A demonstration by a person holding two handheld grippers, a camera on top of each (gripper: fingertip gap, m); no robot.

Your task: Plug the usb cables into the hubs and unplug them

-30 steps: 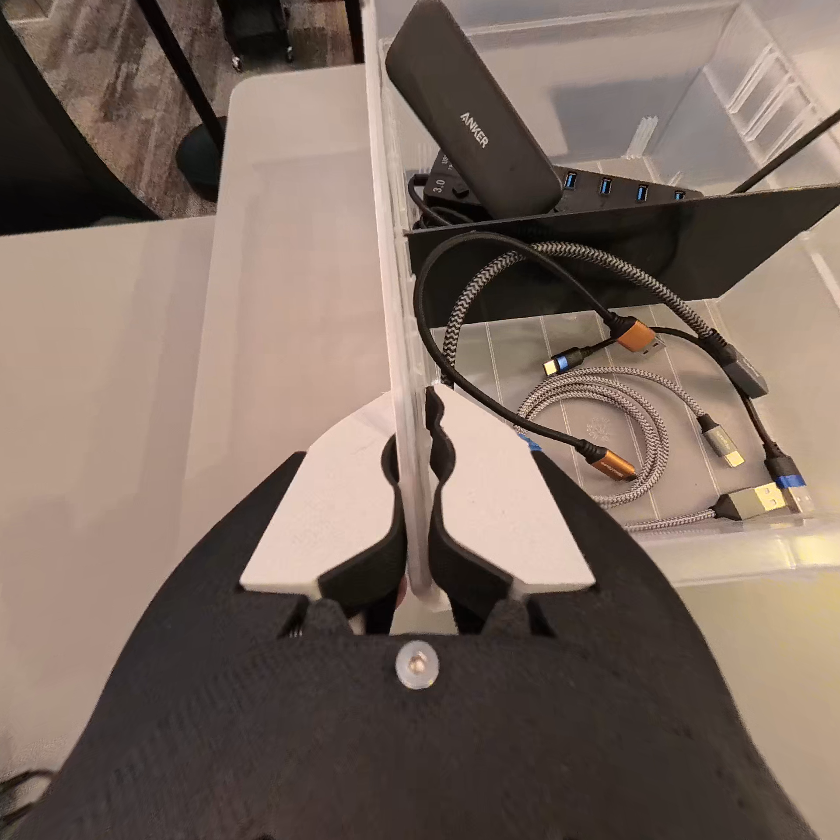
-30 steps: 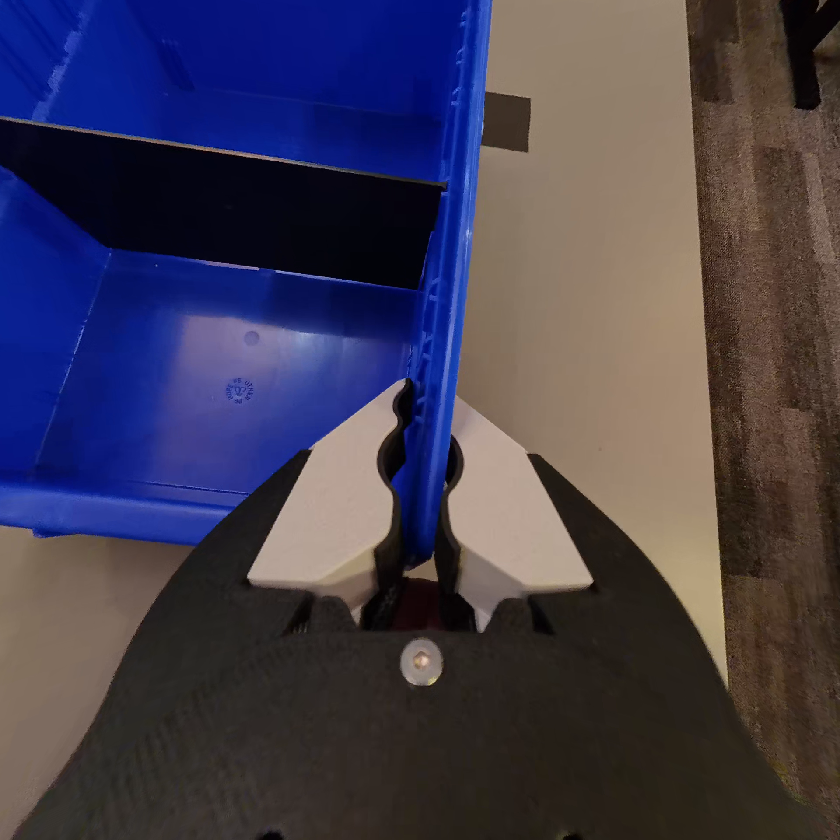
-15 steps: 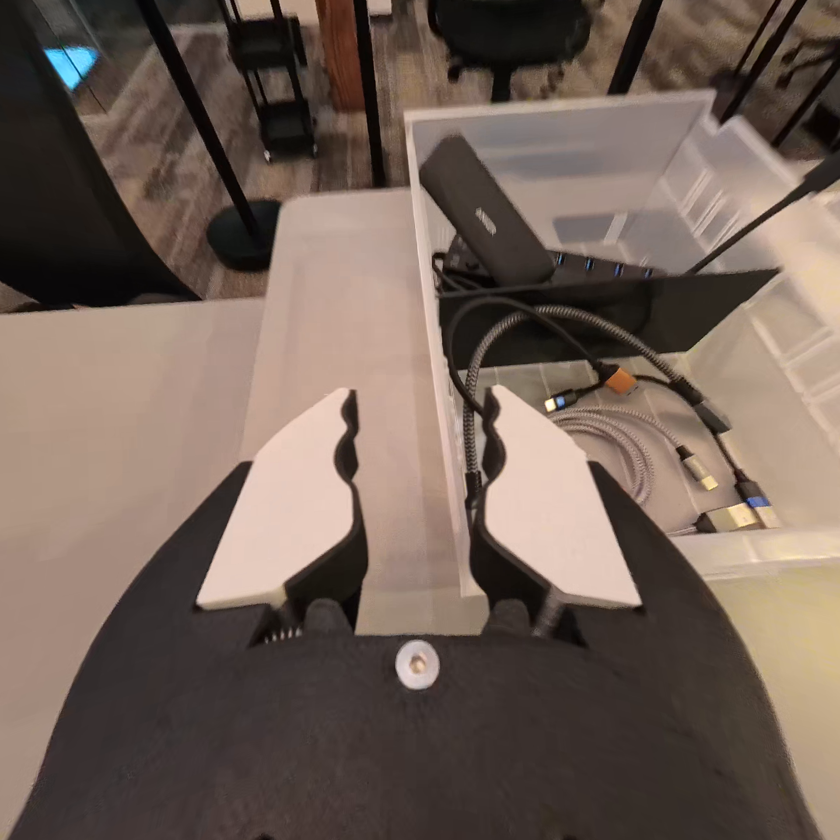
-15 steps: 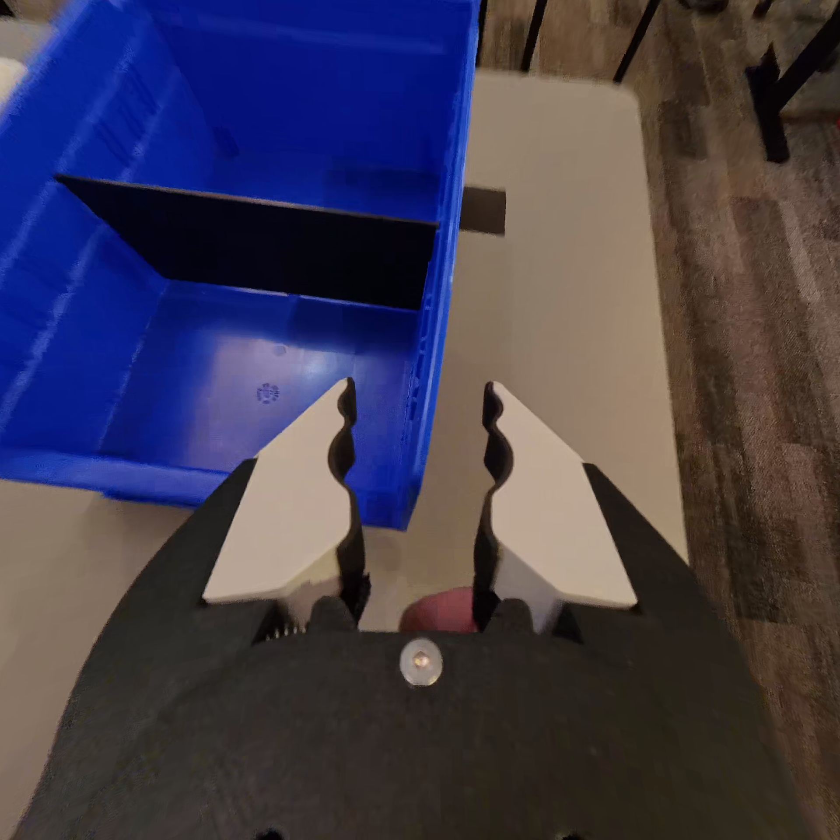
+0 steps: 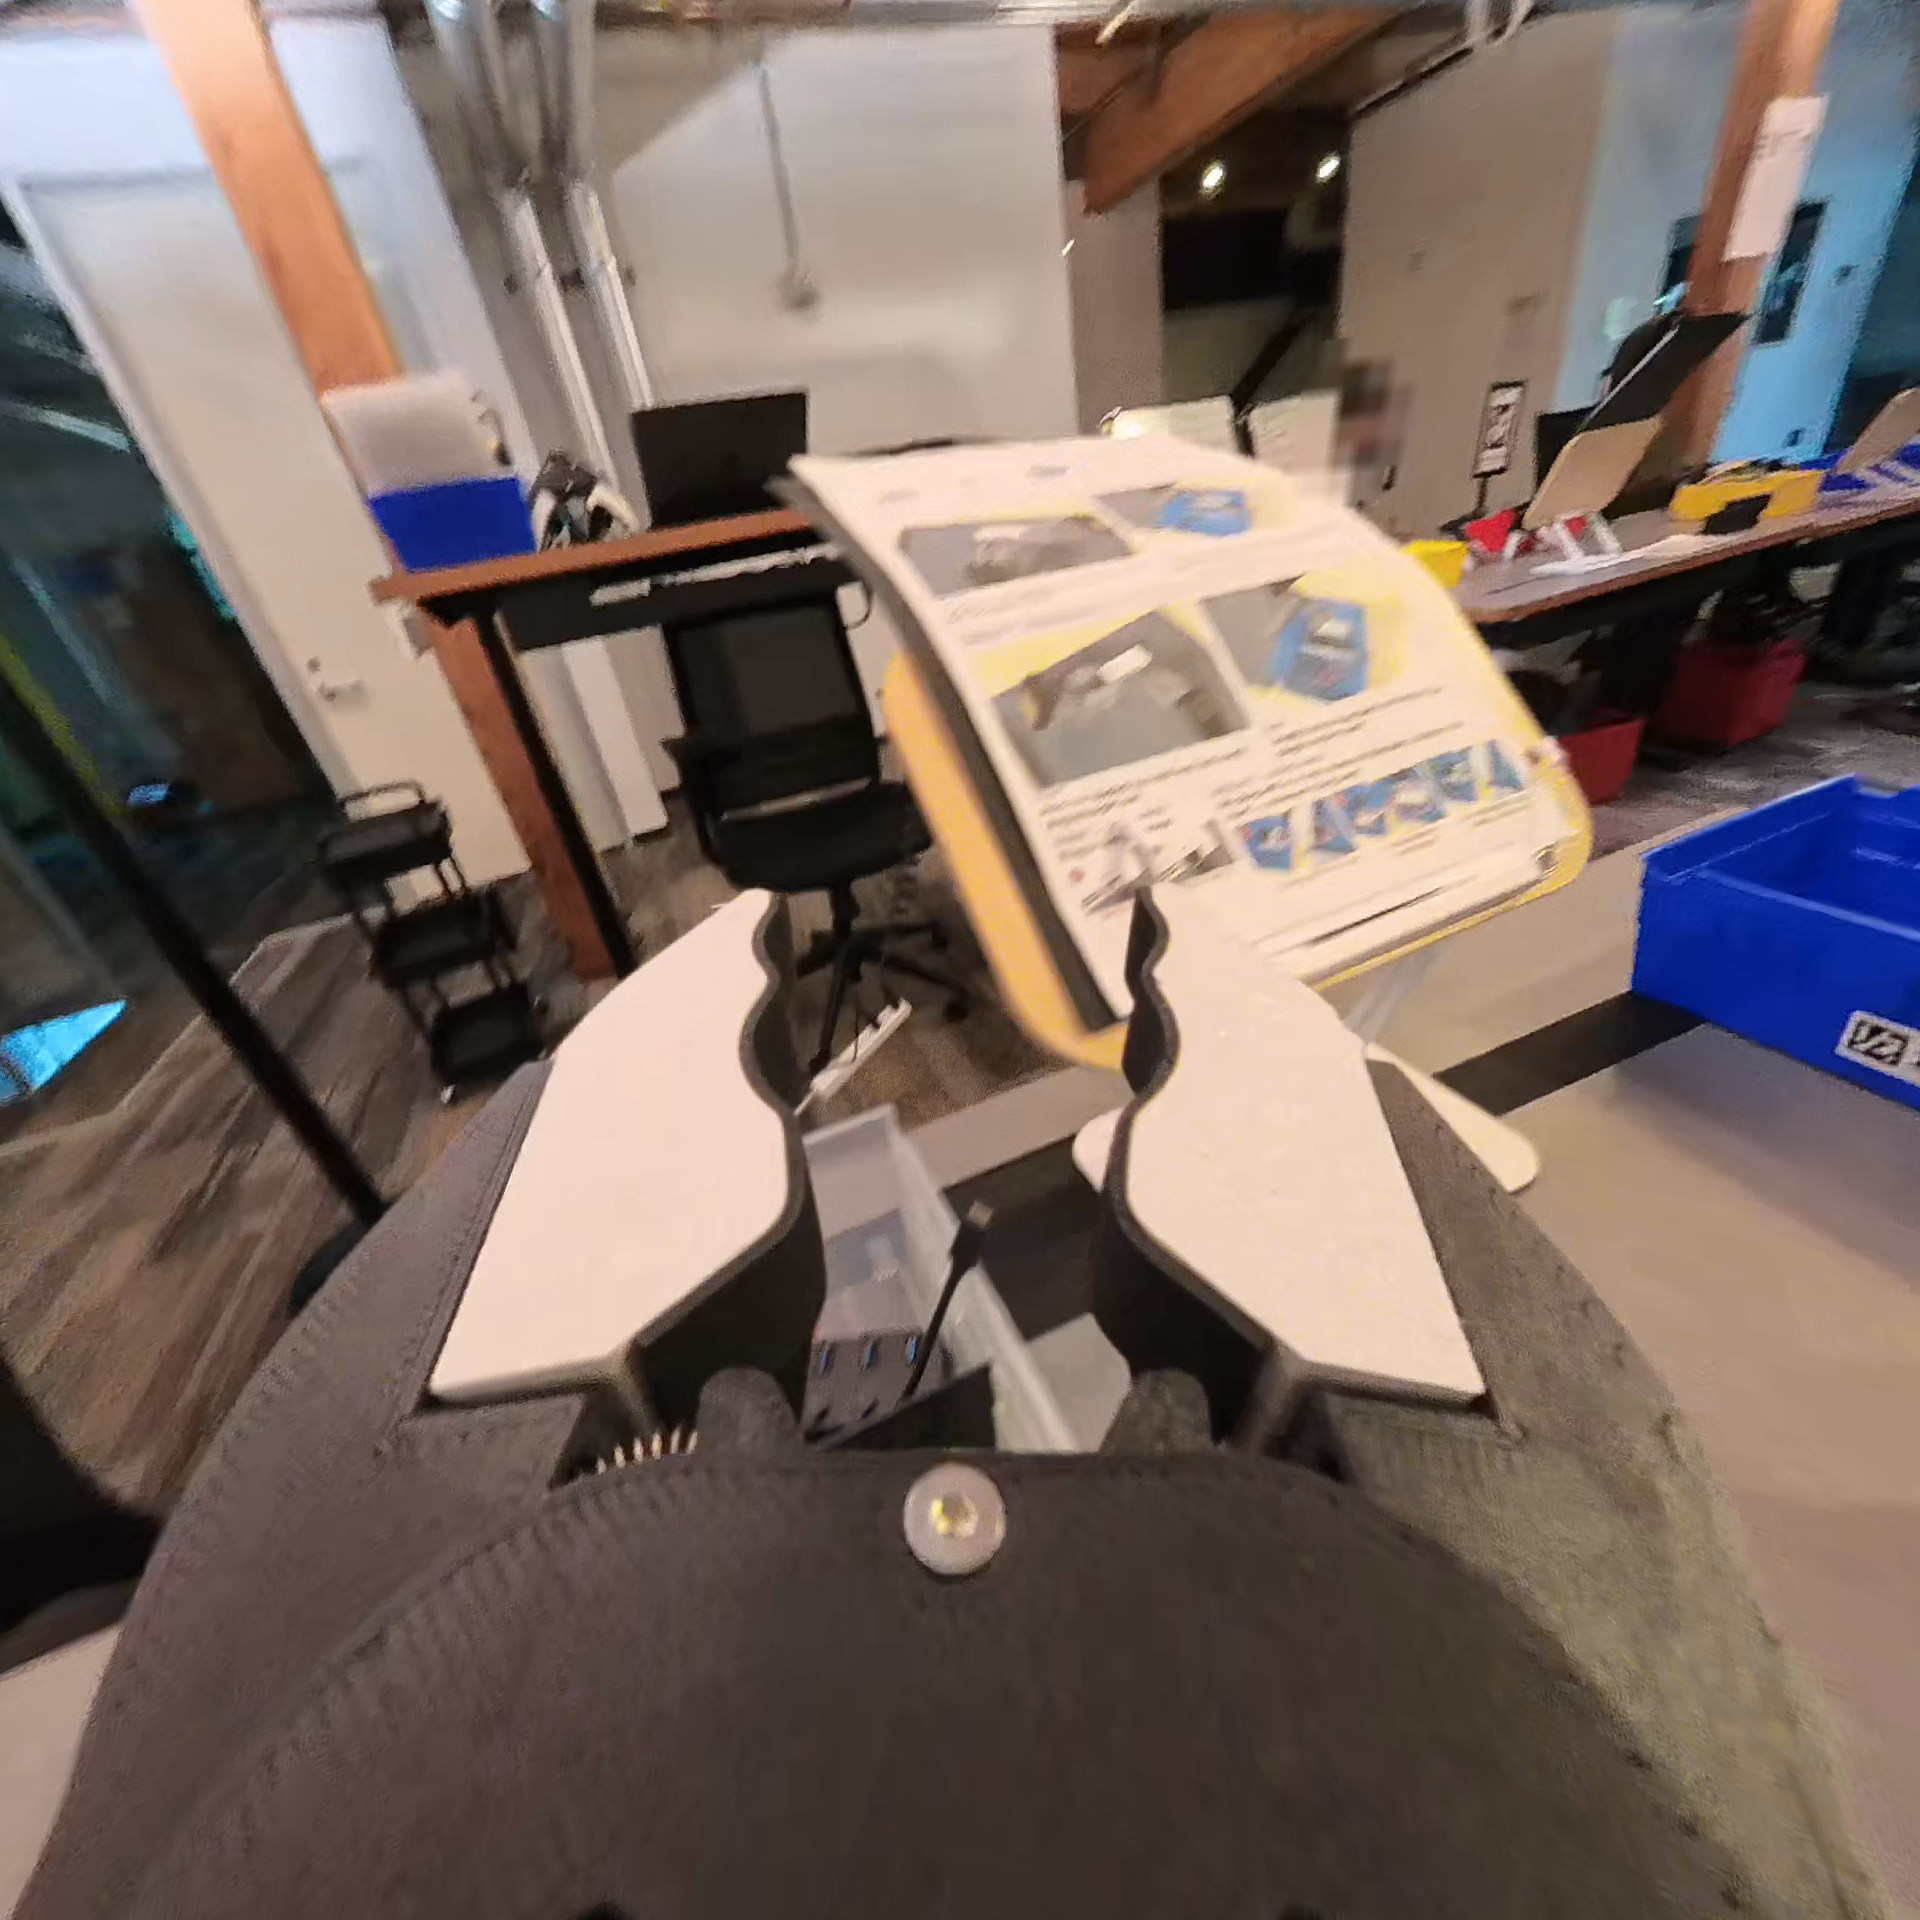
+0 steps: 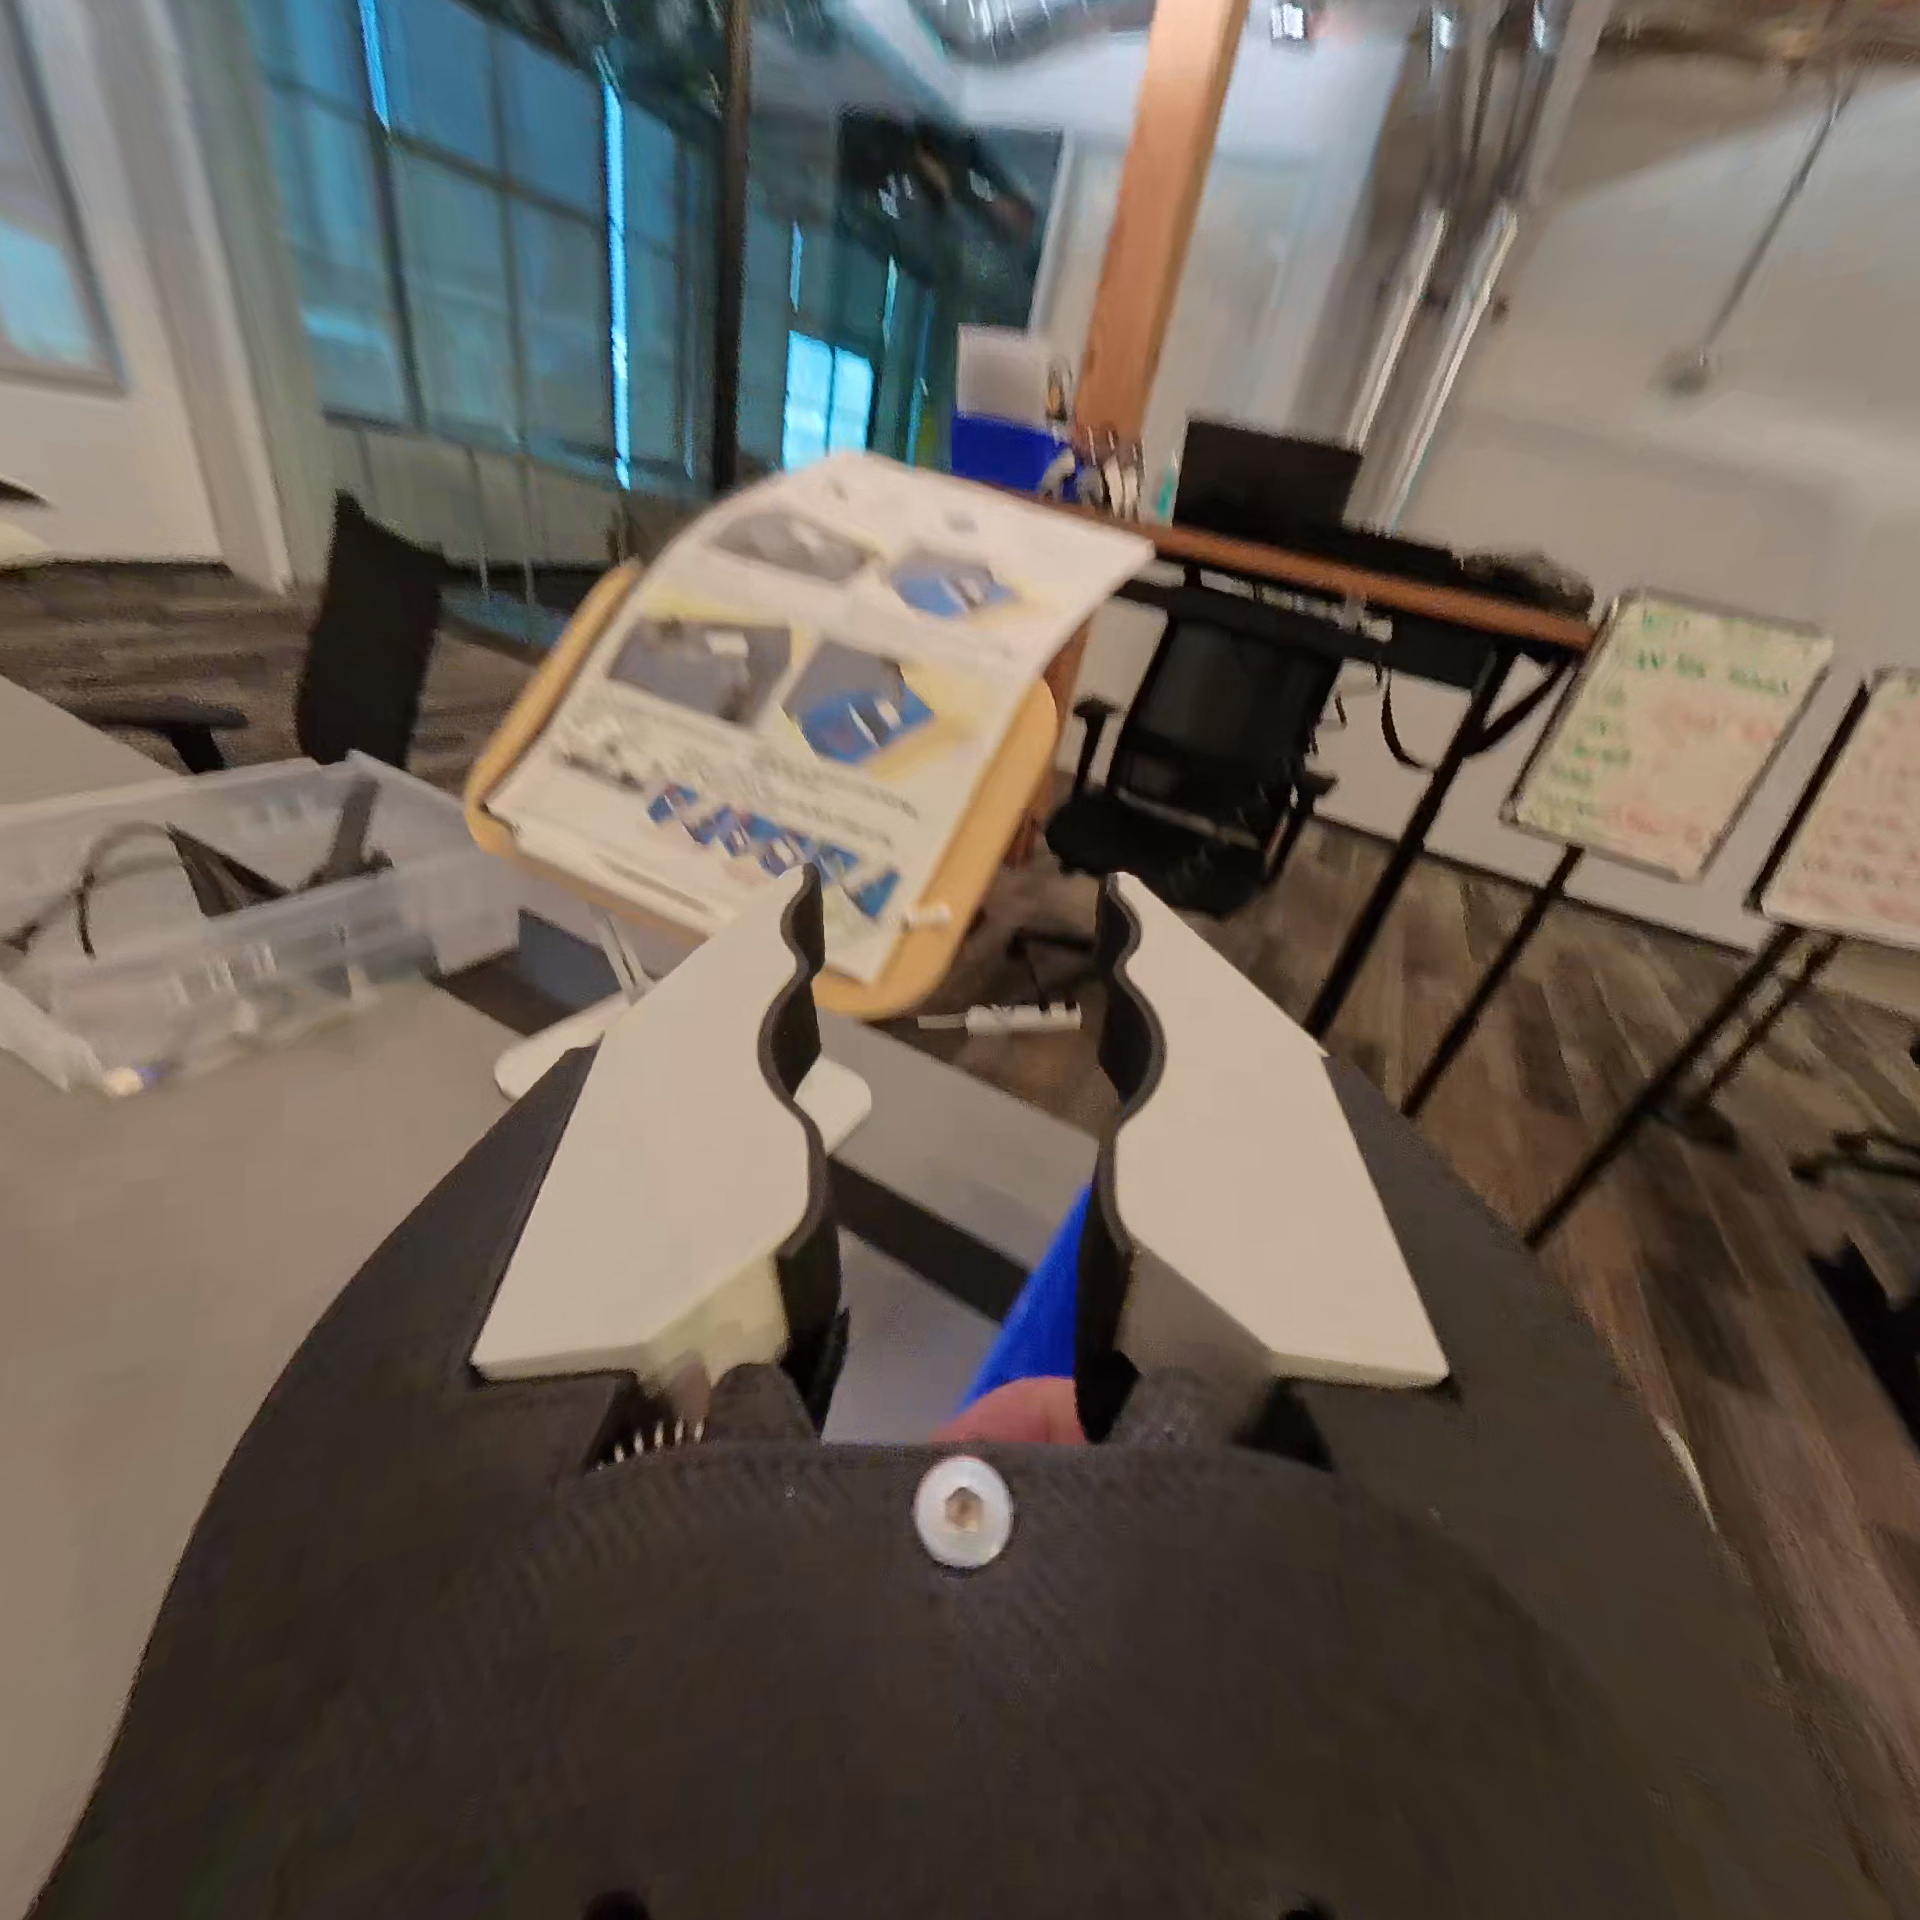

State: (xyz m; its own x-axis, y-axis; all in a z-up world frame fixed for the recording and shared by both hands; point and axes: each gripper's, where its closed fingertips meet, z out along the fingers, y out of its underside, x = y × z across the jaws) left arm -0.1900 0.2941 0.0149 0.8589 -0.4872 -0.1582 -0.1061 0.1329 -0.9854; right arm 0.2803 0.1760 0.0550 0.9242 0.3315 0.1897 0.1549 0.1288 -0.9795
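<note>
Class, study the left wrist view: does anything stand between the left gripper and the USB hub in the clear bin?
Nothing solid shows. The left gripper, jaws open, sits above the open-topped clear bin, and the hub shows low between the jaws. Only a thin black cable rises just beside the hub's ports.

Left gripper (image 5: pixel 951 914) raised level above a grey table (image 5: pixel 1704 1299), jaws spread wide and holding nothing. Seen low between the jaws: corner of a clear plastic bin (image 5: pixel 862 1153) with a black USB hub (image 5: pixel 868 1371) and a thin black cable (image 5: pixel 951 1288). Beyond, a printed instruction sheet (image 5: pixel 1195 696) on a tilted wooden stand (image 5: pixel 966 831); at far right, a blue bin (image 5: pixel 1766 935).
</note>
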